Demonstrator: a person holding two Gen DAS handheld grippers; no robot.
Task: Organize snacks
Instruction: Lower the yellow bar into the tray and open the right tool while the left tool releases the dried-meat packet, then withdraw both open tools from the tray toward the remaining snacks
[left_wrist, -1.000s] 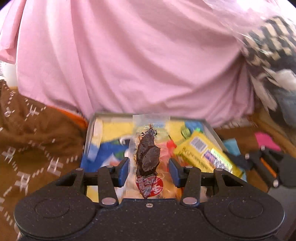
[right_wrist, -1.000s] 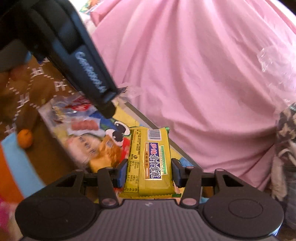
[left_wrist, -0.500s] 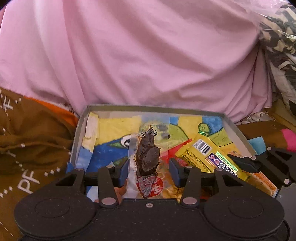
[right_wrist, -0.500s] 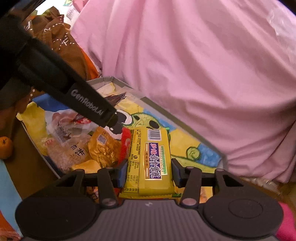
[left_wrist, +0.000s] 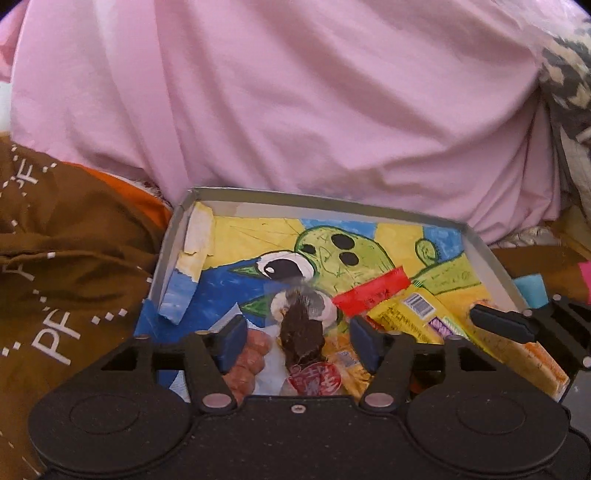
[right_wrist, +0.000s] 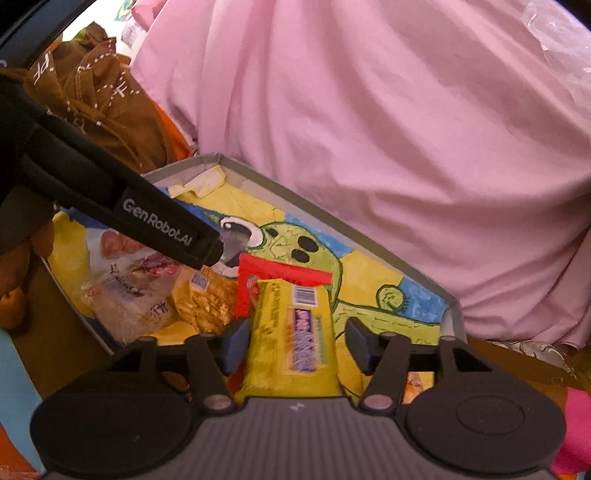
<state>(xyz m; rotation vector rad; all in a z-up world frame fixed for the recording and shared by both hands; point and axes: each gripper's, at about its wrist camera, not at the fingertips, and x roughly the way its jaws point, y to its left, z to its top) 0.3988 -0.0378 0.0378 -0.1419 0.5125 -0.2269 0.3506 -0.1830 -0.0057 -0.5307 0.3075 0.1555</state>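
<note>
Gaping over the tray (left_wrist: 484, 251) (far half bare), both grippers' jaws stand apart, gripping nothing.

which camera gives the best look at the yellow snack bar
The right wrist view: the yellow snack bar lies centered between the right hand-held gripper's fingers, barcode and label up. The left wrist view shows it off right, partly hidden behind the left hand-held gripper.

left gripper (left_wrist: 299, 341) opened off dark snack packet (left_wrist: 301, 332), right gripper (right_wrist: 295, 345) opened off yellow bar (right_wrist: 291, 332)
</note>
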